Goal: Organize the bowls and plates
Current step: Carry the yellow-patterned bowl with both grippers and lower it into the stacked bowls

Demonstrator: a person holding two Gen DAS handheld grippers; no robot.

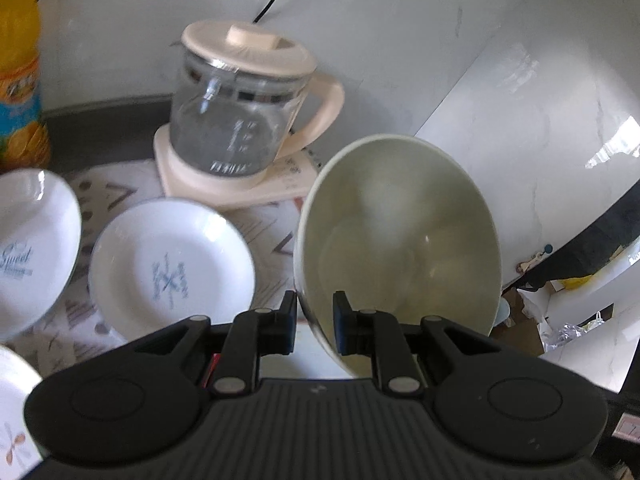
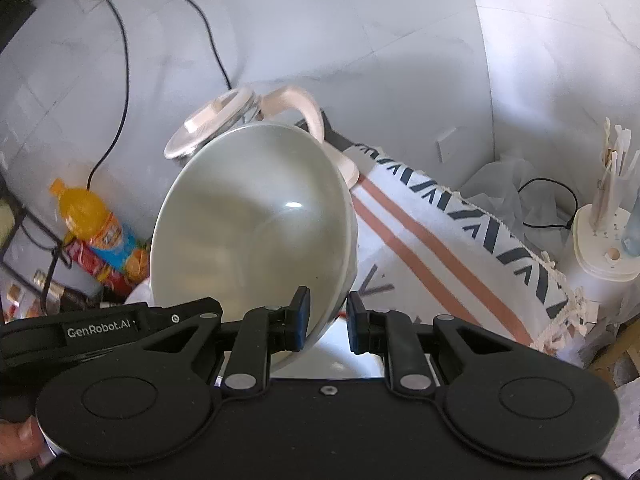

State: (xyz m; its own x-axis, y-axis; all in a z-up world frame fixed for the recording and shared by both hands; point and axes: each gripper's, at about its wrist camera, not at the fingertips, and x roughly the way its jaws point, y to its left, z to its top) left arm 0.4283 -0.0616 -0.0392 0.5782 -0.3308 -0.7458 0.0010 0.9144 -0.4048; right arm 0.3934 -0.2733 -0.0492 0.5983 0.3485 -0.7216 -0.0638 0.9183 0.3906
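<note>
While both tools grip it, the pale green bowl [image 1: 400, 240] hangs tilted above the counter, its hollow turned toward each camera. In the left wrist view the left gripper [image 1: 315, 322] has its jaws drawn close and pinching the bowl's near rim, one pad outside the wall and one inside. The right gripper [image 2: 328, 316] does the same from the other side: its jaws are nearly together with the rim of the bowl wedged between them (the left pad sits inside the bowl, the right one outside).

Below and left of the bowl, in the left wrist view, two white plates [image 1: 172, 268] with blue print lie on a patterned cloth [image 1: 276, 232], and the edge of a third plate [image 1: 16, 408] shows at the near left corner. Beyond them, a glass kettle [image 1: 244, 108] with a cream lid and handle stands on its cream base, just behind the bowl. An orange drink bottle [image 1: 20, 80] stands at the far left against the wall.

In the right wrist view the cloth's orange stripes and dark chevrons run off to the right, toward a cream utensil stand [image 2: 604, 236]. A fingertip [image 2: 20, 436] shows at the near left corner.
</note>
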